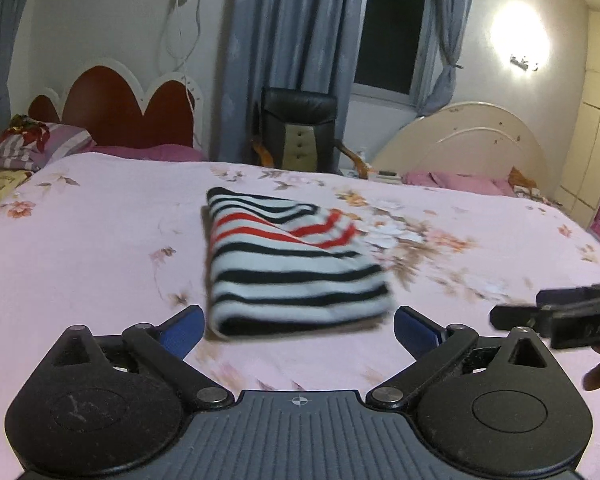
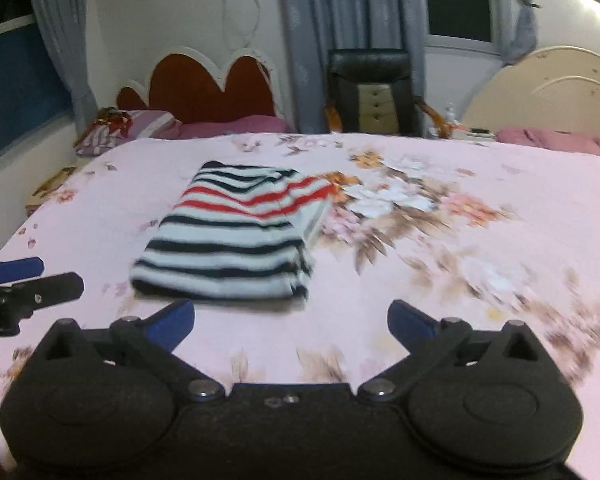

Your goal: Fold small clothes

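Stripes run across the folded garment (image 1: 296, 268), a small black, white and red knit lying as a thick rectangle near the middle of the pink floral bedspread (image 1: 100, 240), with one flap laid slantwise over its far right corner. The left gripper (image 1: 298, 328) hangs just short of the bundle's near edge, blue pads spread wide, nothing between them. The right gripper (image 2: 290, 322) sits beside it to the right, likewise splayed and empty; the garment lies ahead of it and a little to the left, untouched by either tool.

The fold looks finished, or close to it. I'd say the risk now lies in that slanted top flap: it sits loosely, and a pad brushing it could drag the layer back open. The near edge looks plump rather than flat, so it might spring apart if left unpressed. The soft bedspread could also bunch under any push and skew the stack. A black chair (image 1: 298, 132) stands beyond the bed, well clear.
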The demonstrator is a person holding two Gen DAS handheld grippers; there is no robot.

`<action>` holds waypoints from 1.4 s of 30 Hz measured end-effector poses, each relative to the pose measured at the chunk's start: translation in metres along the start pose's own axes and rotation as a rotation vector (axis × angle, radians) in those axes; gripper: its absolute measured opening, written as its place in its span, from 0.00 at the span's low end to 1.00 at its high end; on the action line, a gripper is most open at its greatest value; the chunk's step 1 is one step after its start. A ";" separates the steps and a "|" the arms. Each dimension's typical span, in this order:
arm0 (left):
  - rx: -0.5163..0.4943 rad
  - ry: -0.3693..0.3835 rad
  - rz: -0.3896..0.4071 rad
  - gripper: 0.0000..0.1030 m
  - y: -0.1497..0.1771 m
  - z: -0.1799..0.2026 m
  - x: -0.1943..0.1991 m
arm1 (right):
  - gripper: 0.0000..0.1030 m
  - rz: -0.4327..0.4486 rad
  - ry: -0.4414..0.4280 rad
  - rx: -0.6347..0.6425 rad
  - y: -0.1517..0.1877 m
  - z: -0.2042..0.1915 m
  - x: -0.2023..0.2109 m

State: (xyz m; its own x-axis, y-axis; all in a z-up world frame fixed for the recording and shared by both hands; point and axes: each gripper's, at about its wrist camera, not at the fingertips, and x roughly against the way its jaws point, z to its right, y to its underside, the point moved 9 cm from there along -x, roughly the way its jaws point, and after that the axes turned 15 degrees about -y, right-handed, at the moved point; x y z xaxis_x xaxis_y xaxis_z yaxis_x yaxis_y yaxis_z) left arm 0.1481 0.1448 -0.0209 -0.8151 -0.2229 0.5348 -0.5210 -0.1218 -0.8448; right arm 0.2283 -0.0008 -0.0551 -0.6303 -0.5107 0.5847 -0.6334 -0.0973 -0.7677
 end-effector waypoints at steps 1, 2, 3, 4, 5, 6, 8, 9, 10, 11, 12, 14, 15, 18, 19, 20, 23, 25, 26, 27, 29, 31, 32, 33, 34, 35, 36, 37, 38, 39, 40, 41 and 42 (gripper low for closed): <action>-0.003 0.000 0.011 1.00 0.002 0.004 0.014 | 0.99 -0.004 0.018 0.004 0.006 -0.003 0.014; -0.011 -0.006 0.019 1.00 0.006 0.009 0.027 | 0.99 -0.001 0.030 0.012 0.010 -0.005 0.025; -0.023 -0.009 0.021 1.00 0.011 0.014 0.040 | 0.99 0.004 0.038 0.020 0.015 -0.008 0.037; -0.032 -0.017 0.031 1.00 0.015 0.017 0.053 | 0.99 0.007 0.040 0.024 0.021 -0.012 0.049; -0.031 -0.031 0.047 1.00 0.017 0.019 0.064 | 0.99 0.010 0.039 0.025 0.024 -0.016 0.059; -0.029 -0.038 0.066 1.00 0.019 0.020 0.075 | 0.99 0.014 0.037 0.028 0.026 -0.018 0.067; -0.018 -0.033 0.083 1.00 0.022 0.022 0.096 | 0.99 0.027 0.035 0.055 0.028 -0.027 0.082; -0.011 -0.032 0.088 1.00 0.023 0.022 0.104 | 0.99 0.033 0.042 0.080 0.029 -0.032 0.089; -0.009 -0.030 0.094 1.00 0.024 0.023 0.112 | 0.99 0.036 0.049 0.097 0.029 -0.035 0.093; -0.013 -0.033 0.102 1.00 0.024 0.023 0.120 | 0.99 0.037 0.057 0.112 0.030 -0.038 0.097; -0.018 -0.038 0.111 1.00 0.025 0.023 0.127 | 0.99 0.040 0.062 0.122 0.031 -0.041 0.101; -0.021 -0.044 0.120 1.00 0.026 0.022 0.138 | 0.99 0.054 0.060 0.126 0.033 -0.044 0.108; -0.020 -0.047 0.122 1.00 0.027 0.021 0.141 | 0.99 0.059 0.053 0.121 0.034 -0.046 0.110; -0.003 -0.056 0.126 1.00 0.028 0.018 0.148 | 0.99 0.069 0.043 0.125 0.034 -0.049 0.115; 0.002 -0.059 0.126 1.00 0.029 0.017 0.151 | 0.99 0.071 0.042 0.133 0.033 -0.050 0.116; 0.009 -0.062 0.126 1.00 0.030 0.016 0.153 | 0.99 0.073 0.040 0.139 0.033 -0.052 0.118; 0.020 -0.063 0.127 1.00 0.032 0.016 0.156 | 0.99 0.083 0.036 0.147 0.033 -0.056 0.124; 0.019 -0.062 0.132 1.00 0.032 0.018 0.157 | 0.99 0.085 0.038 0.147 0.033 -0.054 0.126; 0.017 -0.062 0.134 1.00 0.031 0.018 0.158 | 0.99 0.085 0.039 0.145 0.034 -0.053 0.127; 0.016 -0.062 0.136 1.00 0.031 0.020 0.158 | 0.99 0.084 0.040 0.144 0.035 -0.053 0.128; 0.016 -0.061 0.141 1.00 0.029 0.022 0.158 | 0.99 0.084 0.044 0.145 0.035 -0.051 0.130; 0.016 -0.061 0.145 1.00 0.028 0.023 0.158 | 0.99 0.086 0.044 0.146 0.036 -0.052 0.131; 0.015 -0.060 0.147 1.00 0.027 0.024 0.158 | 0.99 0.087 0.045 0.146 0.036 -0.051 0.131; 0.013 -0.058 0.148 1.00 0.026 0.024 0.158 | 0.99 0.089 0.045 0.147 0.035 -0.050 0.132; 0.012 -0.058 0.148 1.00 0.026 0.025 0.158 | 0.99 0.091 0.045 0.147 0.035 -0.050 0.132; 0.010 -0.058 0.150 1.00 0.025 0.026 0.159 | 0.99 0.093 0.045 0.146 0.034 -0.049 0.133; 0.007 -0.056 0.150 1.00 0.026 0.027 0.159 | 0.99 0.096 0.045 0.145 0.034 -0.048 0.134; 0.005 -0.056 0.151 1.00 0.025 0.028 0.159 | 0.99 0.097 0.047 0.144 0.033 -0.047 0.134; 0.005 -0.057 0.152 1.00 0.025 0.028 0.160 | 0.99 0.098 0.049 0.144 0.033 -0.046 0.134; 0.004 -0.057 0.151 1.00 0.025 0.029 0.159 | 0.99 0.098 0.050 0.144 0.033 -0.046 0.135; 0.005 -0.056 0.150 1.00 0.025 0.029 0.159 | 0.99 0.098 0.050 0.144 0.032 -0.046 0.135; 0.006 -0.057 0.151 1.00 0.025 0.028 0.159 | 0.99 0.098 0.050 0.145 0.032 -0.046 0.135; 0.006 -0.057 0.150 1.00 0.025 0.028 0.159 | 0.99 0.098 0.051 0.145 0.033 -0.046 0.135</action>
State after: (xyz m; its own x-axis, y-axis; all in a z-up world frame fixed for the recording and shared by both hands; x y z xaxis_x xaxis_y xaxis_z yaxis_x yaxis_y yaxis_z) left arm 0.0129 0.0791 0.0427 -0.8677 -0.2934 0.4011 -0.3930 -0.0890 -0.9152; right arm 0.1019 -0.0334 0.0110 -0.7098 -0.4803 0.5152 -0.4987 -0.1738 -0.8491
